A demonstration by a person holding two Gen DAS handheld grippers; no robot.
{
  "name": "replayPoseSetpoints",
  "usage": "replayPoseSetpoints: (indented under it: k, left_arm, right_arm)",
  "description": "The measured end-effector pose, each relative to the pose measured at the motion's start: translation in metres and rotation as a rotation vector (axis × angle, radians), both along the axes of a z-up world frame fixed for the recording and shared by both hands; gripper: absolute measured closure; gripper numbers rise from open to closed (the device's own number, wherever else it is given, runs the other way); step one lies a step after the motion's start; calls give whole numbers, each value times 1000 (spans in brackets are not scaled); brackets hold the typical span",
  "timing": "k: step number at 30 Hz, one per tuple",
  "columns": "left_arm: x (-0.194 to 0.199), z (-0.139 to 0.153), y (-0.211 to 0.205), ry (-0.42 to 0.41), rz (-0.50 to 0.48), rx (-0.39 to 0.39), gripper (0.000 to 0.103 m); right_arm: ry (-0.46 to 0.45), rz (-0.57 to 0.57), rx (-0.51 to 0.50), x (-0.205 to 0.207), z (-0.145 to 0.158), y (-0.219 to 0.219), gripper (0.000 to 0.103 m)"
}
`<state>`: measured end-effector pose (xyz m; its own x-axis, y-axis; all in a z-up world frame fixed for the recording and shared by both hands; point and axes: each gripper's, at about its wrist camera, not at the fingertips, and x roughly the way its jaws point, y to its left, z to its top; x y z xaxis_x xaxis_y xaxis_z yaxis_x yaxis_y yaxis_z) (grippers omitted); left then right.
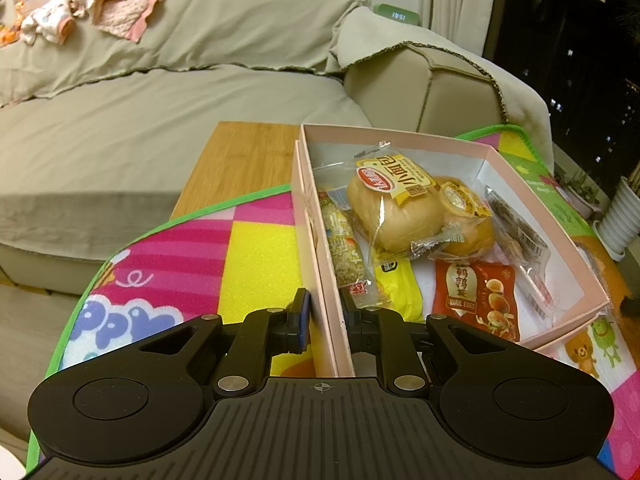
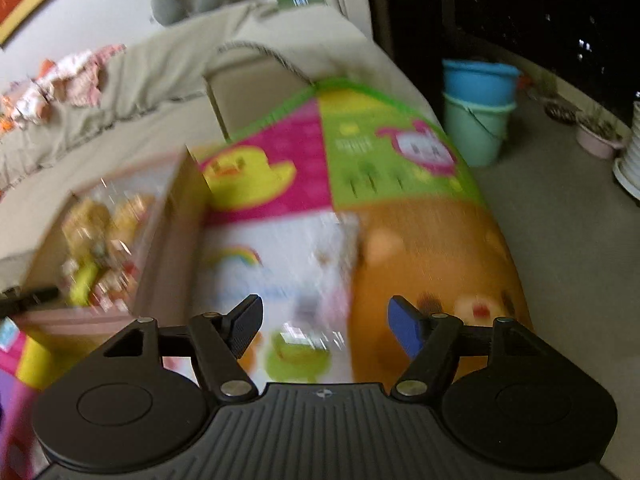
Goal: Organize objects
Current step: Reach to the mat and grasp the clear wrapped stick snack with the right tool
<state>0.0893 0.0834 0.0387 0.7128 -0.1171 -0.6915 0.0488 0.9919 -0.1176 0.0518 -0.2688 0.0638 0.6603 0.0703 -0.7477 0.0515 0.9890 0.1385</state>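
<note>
Pinching the near wall of the pale pink cardboard box (image 1: 320, 264) of wrapped snacks, my left gripper (image 1: 325, 318) is clamped nearly shut on it atop the colourful cartoon play mat (image 1: 248, 248). My right gripper (image 2: 325, 326) hangs over that mat beside the box, jaws wide apart with nothing between them.

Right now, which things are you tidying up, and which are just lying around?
Part of the tidying:
- pink box, left gripper clamped on its wall
- bread bun
- quail egg packet
- right gripper, open and empty

Just lying about:
- sofa
- clothes
- play mat
- buckets
</note>
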Motion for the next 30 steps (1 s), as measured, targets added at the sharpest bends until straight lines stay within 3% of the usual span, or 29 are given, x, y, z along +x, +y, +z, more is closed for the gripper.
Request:
replayPoseSetpoints:
  k: [5,15,20,24,28,30]
  left_arm:
    - [0,0,0,4,1,2,86]
    - [0,0,0,4,1,2,86]
    - [0,0,0,4,1,2,86]
    - [0,0,0,4,1,3,86]
    - [3,0,-2,5,3,16,86]
    - [4,-1,-4,3,4,28,86]
  right_arm:
    - [23,-1,-19,9,-19,11,31]
    - [-35,65,-157,43,-30,47,27]
    - [-50,53,-126,62,-32,45,28]
    - [-58,68,-131,66,-32,47,38]
    - [-51,99,-116,66,-29,48,57]
    - [-47,106,-113,66,-28,47,60]
